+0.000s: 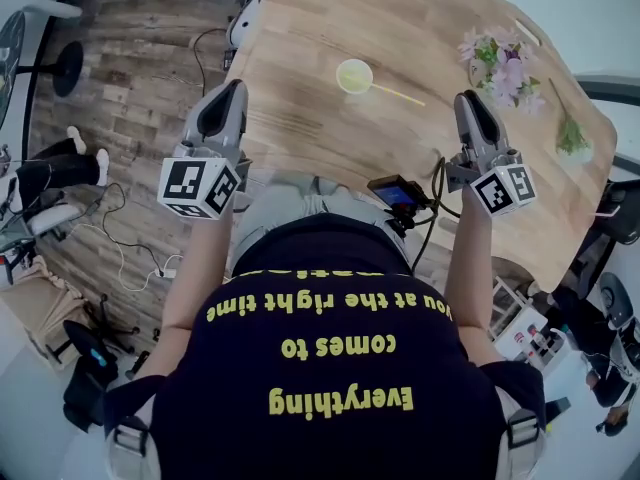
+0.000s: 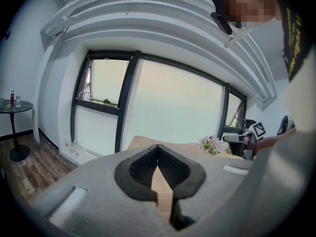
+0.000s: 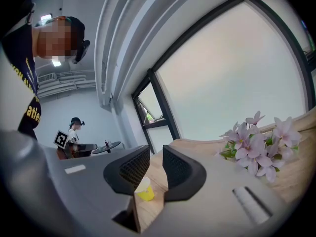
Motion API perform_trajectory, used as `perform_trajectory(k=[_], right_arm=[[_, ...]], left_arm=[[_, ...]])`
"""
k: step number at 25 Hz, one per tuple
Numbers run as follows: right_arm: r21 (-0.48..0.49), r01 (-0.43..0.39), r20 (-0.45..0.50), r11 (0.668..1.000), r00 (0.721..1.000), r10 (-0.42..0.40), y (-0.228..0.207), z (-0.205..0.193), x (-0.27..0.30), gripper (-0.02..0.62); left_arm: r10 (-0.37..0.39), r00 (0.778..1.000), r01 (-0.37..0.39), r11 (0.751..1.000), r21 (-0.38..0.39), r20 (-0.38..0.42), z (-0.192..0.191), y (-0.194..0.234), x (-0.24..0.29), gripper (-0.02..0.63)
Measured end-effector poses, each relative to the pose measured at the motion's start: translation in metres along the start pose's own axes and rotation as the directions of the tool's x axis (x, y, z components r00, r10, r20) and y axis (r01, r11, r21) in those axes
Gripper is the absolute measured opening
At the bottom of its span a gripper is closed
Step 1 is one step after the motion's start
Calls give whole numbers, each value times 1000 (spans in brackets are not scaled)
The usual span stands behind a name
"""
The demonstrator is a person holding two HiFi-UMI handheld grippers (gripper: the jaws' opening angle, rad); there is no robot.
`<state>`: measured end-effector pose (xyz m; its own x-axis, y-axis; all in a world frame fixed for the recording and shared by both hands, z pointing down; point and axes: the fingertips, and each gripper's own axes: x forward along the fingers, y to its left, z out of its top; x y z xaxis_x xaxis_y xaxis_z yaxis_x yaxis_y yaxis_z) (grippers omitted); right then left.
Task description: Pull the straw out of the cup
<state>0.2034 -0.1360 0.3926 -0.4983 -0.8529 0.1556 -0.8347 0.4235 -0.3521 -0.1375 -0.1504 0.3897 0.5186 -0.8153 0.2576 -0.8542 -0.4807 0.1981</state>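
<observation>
A yellow-green cup (image 1: 354, 75) is seen standing upright on the wooden table (image 1: 320, 28), at about 12 o'clock in the head view. A thin yellow straw (image 1: 400, 94) is seen lying flat on the table, running from beside the cup's rim toward 4 o'clock. Whether its near end touches the cup cannot be told. In the right gripper view no straw is seen rising from the cup (image 3: 144, 189).

The left gripper (image 1: 236, 90) is held over the table's near edge, at 8 o'clock from the cup and well apart from it. In its own view, the dark fingers (image 2: 140, 169) are seen pressed together at their tips, with nothing held between them. Only a strip of table shows through the wedge-shaped gap below.

The right gripper (image 1: 468, 98) is held at 4 o'clock from the cup, near the straw's far end. Its fingers (image 3: 180, 169) are seen standing apart. The cup is framed in the gap between them but is well beyond the tips and untouched.

A bunch of pale pink flowers (image 1: 500, 63) is laid on the table at 3 o'clock from the cup. A green sprig (image 1: 572, 133) is laid nearer the table's right edge.
</observation>
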Motion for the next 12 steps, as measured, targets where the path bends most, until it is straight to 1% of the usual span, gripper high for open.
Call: perform_trajectory(k=[5,8,10,12], right_arm=[[4,-40,-8,999,999,40,4,-18,4,106],[-26,-82,-24,996,996,81,7,-32,8,115],[-44,-107,-30,993,994,106,8,-41,10,140],[-43,-134,-40,990,990,132,9,-50,10,155]], left_arm=[[14,1000,-14,1000,7,14,5,4,2,2],[14,1000,-14,1000,2,5,2,3,3,2],[16,1000,-16,1000,-9,0,-2,2,3,2],[18,1000,-18,1000,-19,-5,-5,2,3,2]])
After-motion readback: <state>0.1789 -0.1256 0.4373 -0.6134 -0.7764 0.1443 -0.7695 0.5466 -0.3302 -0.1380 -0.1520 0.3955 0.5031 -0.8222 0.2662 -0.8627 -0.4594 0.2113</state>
